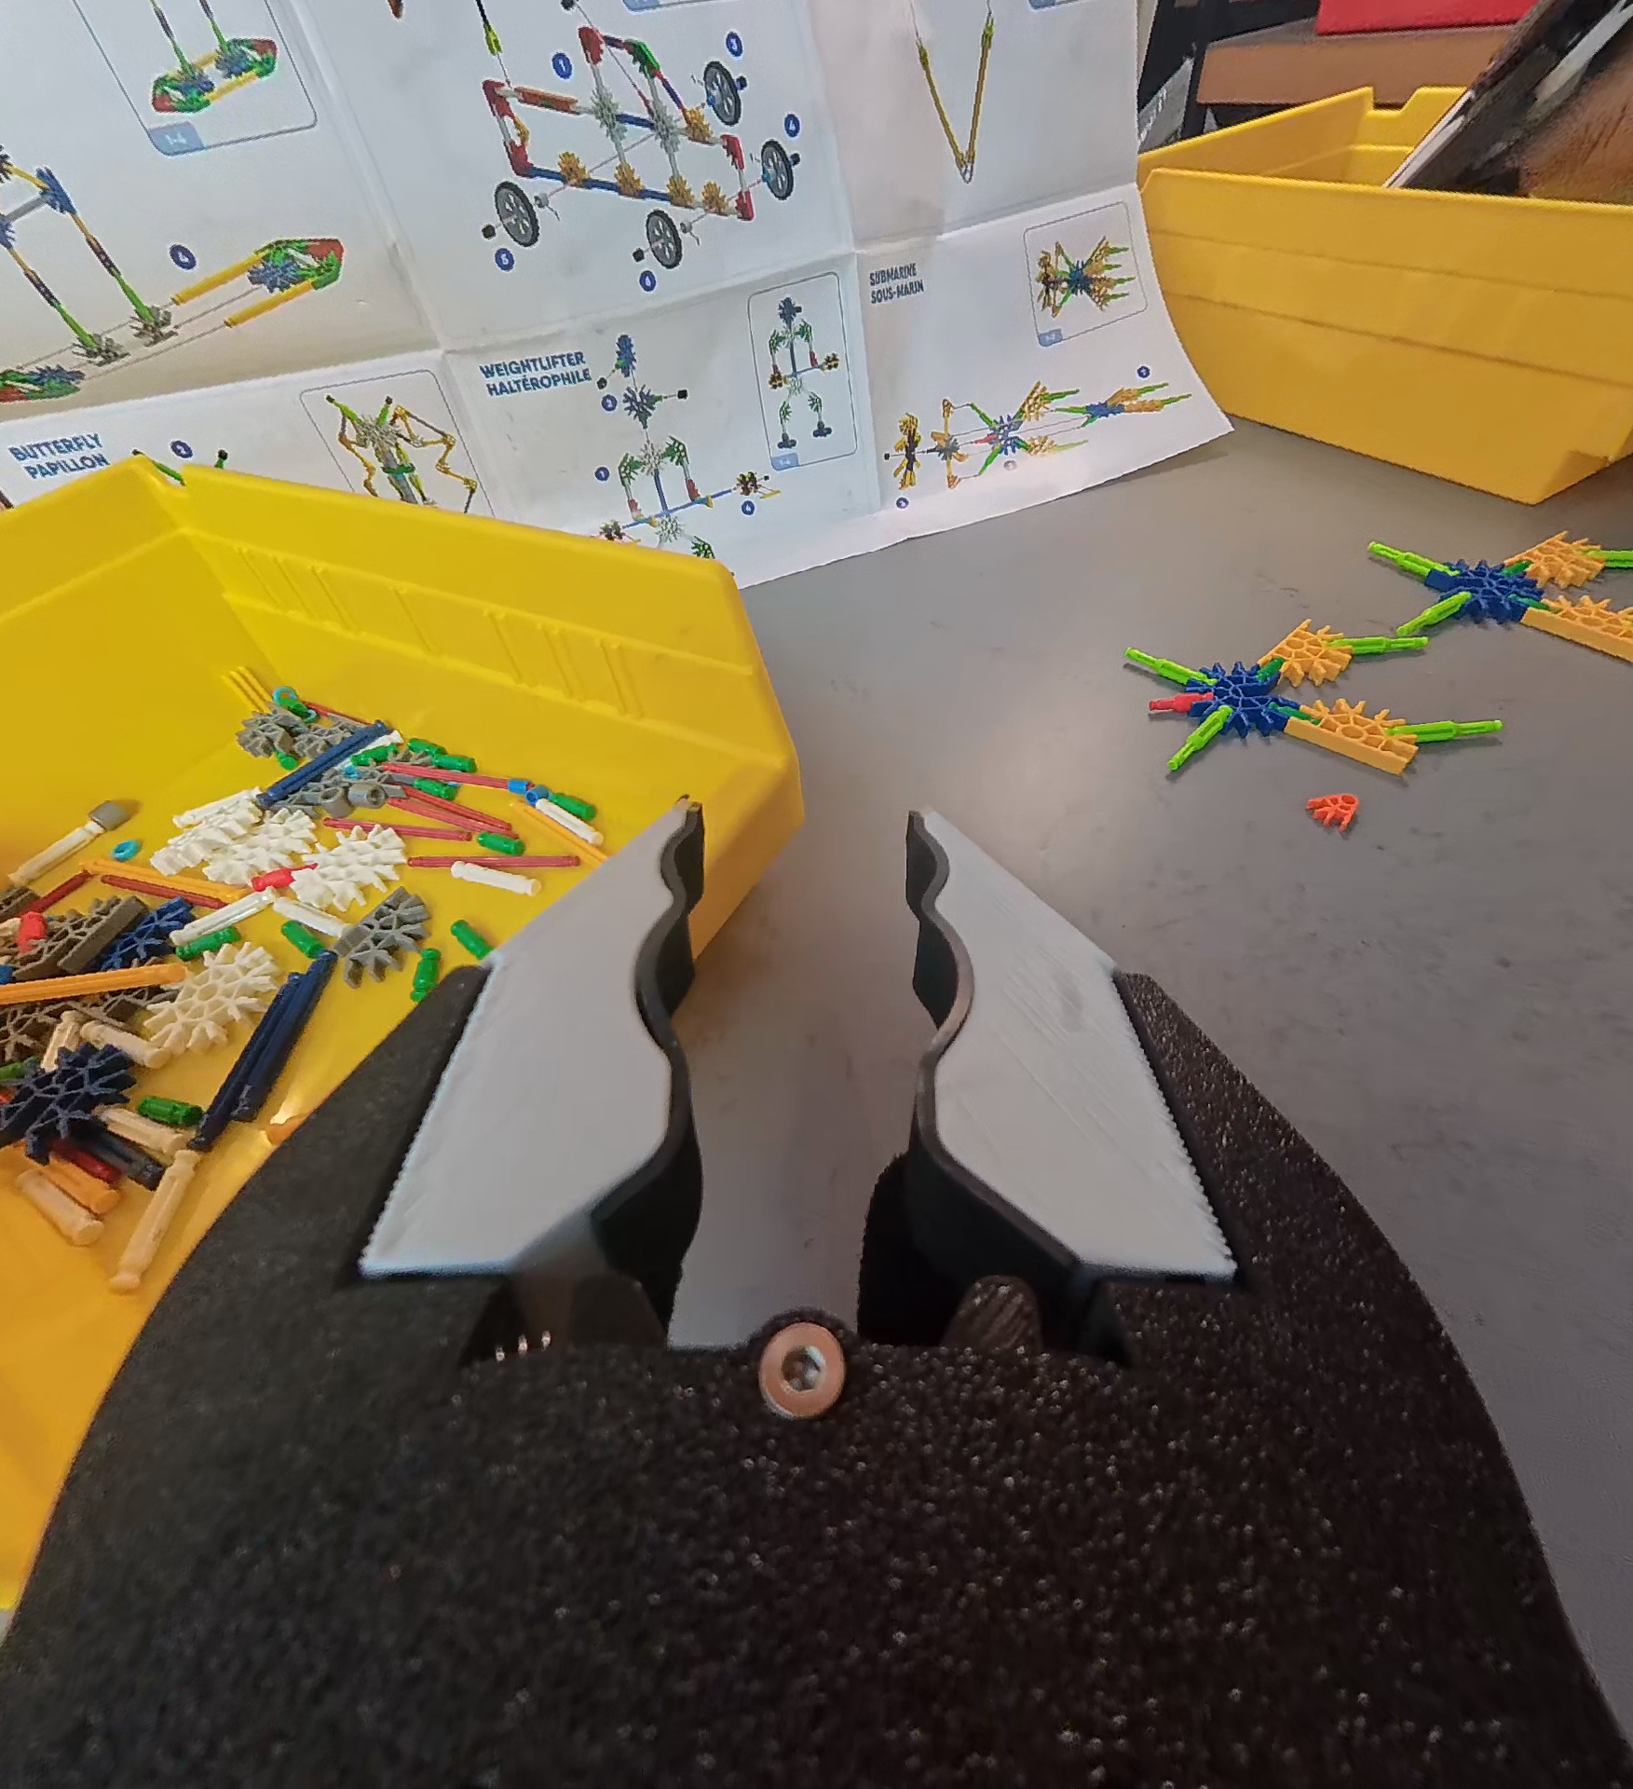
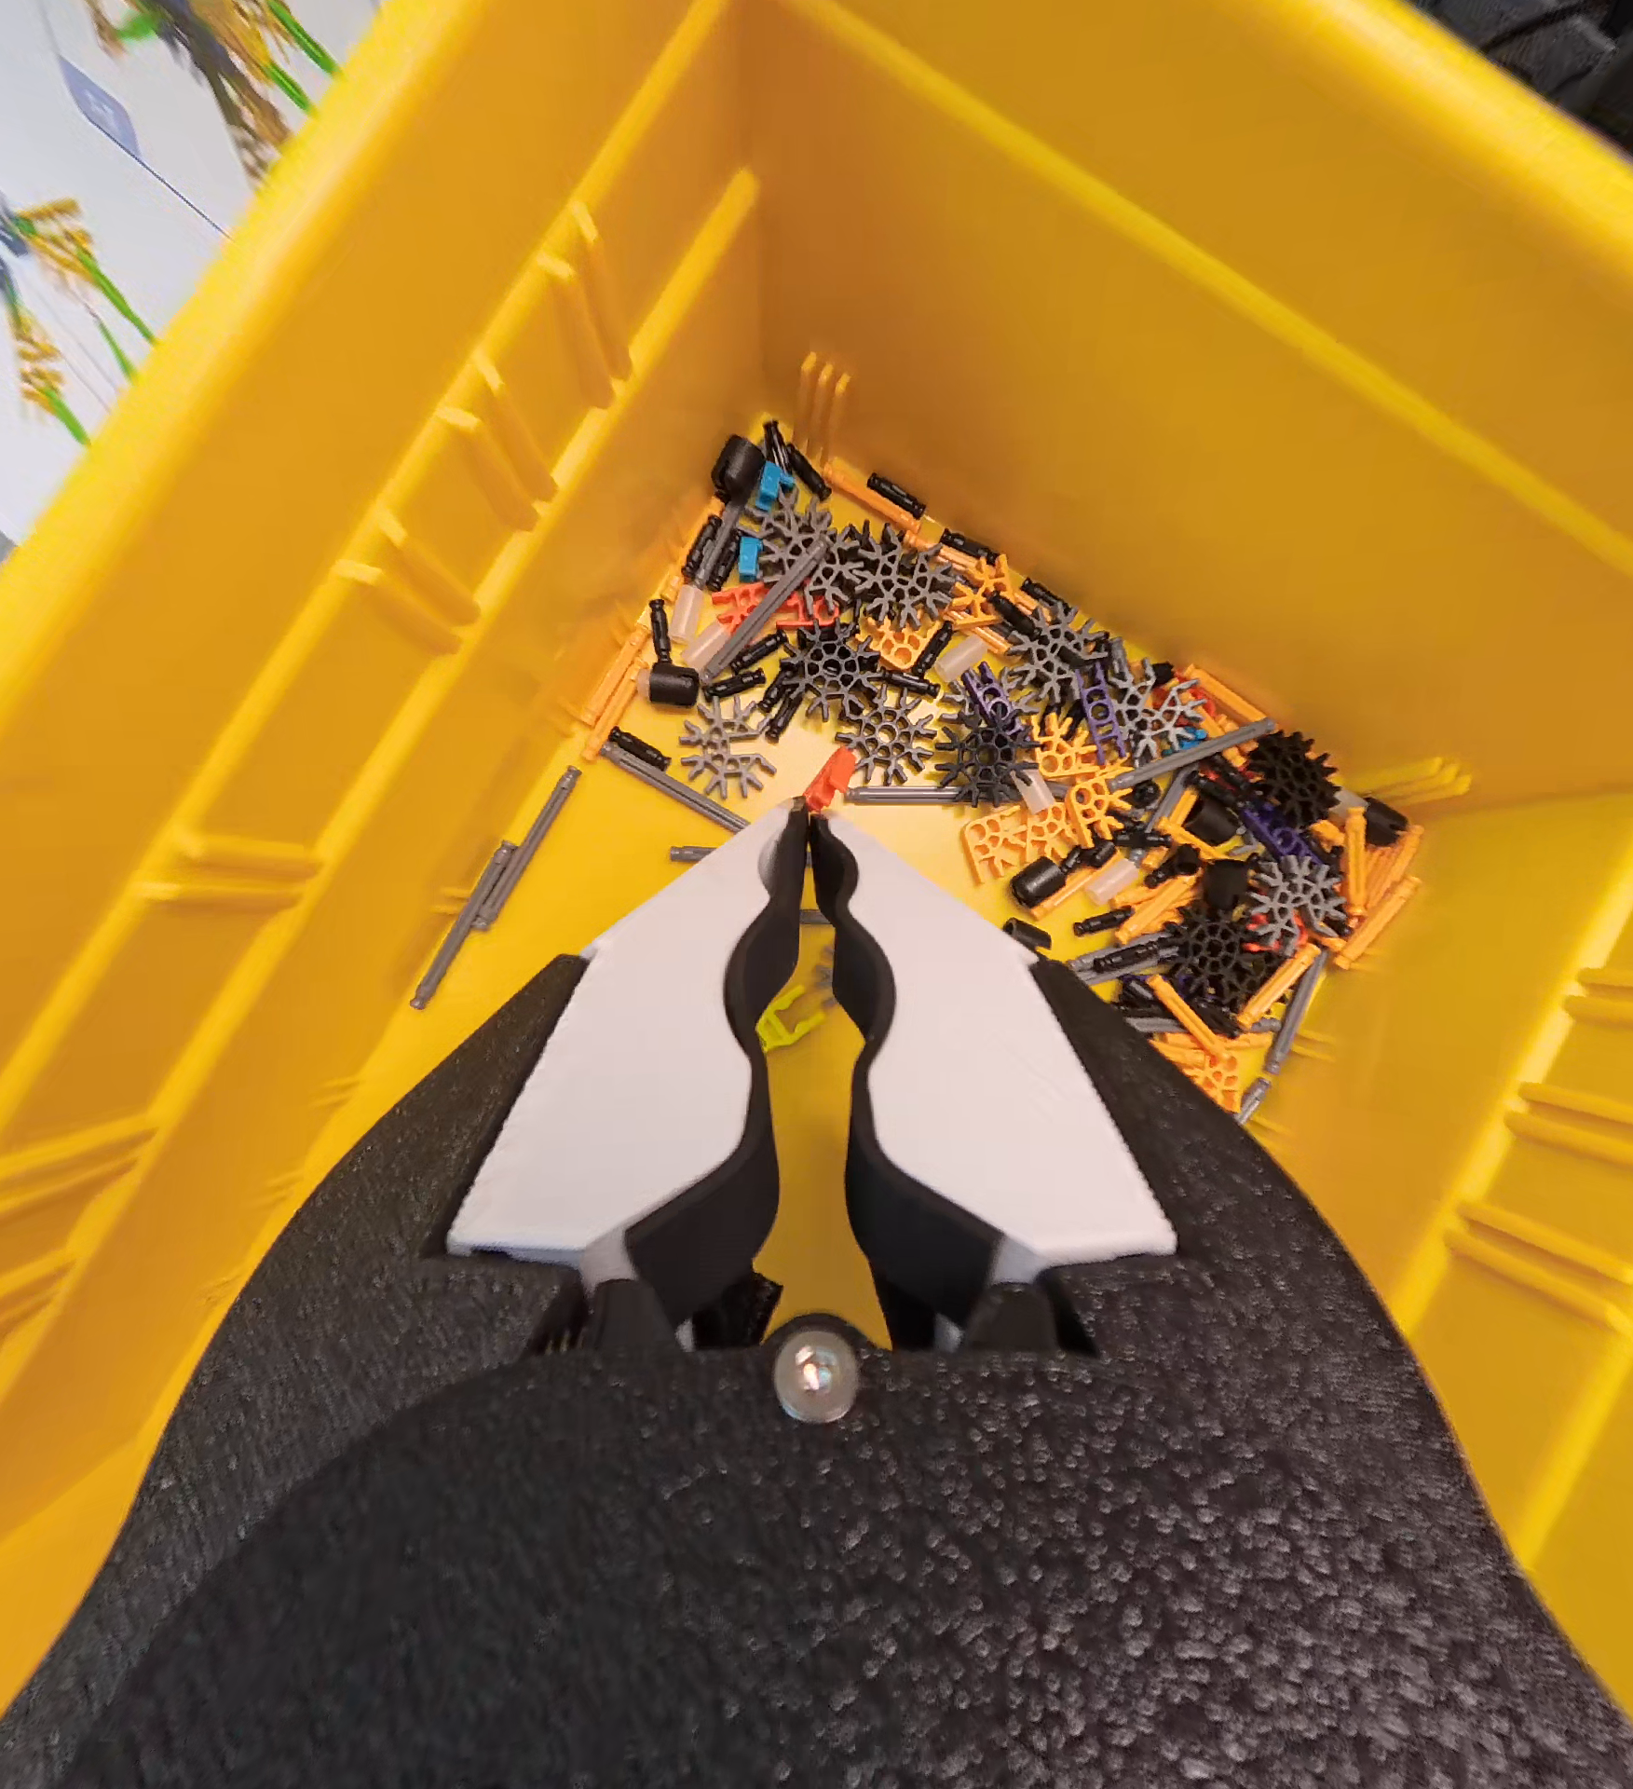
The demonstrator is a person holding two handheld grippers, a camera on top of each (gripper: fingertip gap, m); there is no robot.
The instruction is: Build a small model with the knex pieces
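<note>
My left gripper (image 1: 802, 823) is open and empty above the grey table (image 1: 1180, 968), its left finger over the rim of a yellow bin (image 1: 502, 620) holding several loose rods and snowflake connectors. Two star-shaped assemblies of blue, orange and green pieces (image 1: 1277, 702) (image 1: 1519, 595) lie on the table to the right, with a small red connector (image 1: 1333, 809) beside them. My right gripper (image 2: 807, 818) reaches down inside a second yellow bin (image 2: 406, 581). It is shut on a small red piece (image 2: 830, 777) at its fingertips, just above a pile of black, grey and orange parts (image 2: 1035, 736).
A white instruction sheet (image 1: 599, 290) stands behind the left bin. More yellow bins (image 1: 1393, 319) sit at the far right of the table, with a dark object leaning in them. A small yellow-green clip (image 2: 786, 1021) lies on the bin floor under my right fingers. The left gripper's tips are roughly 50 cm from the right gripper's.
</note>
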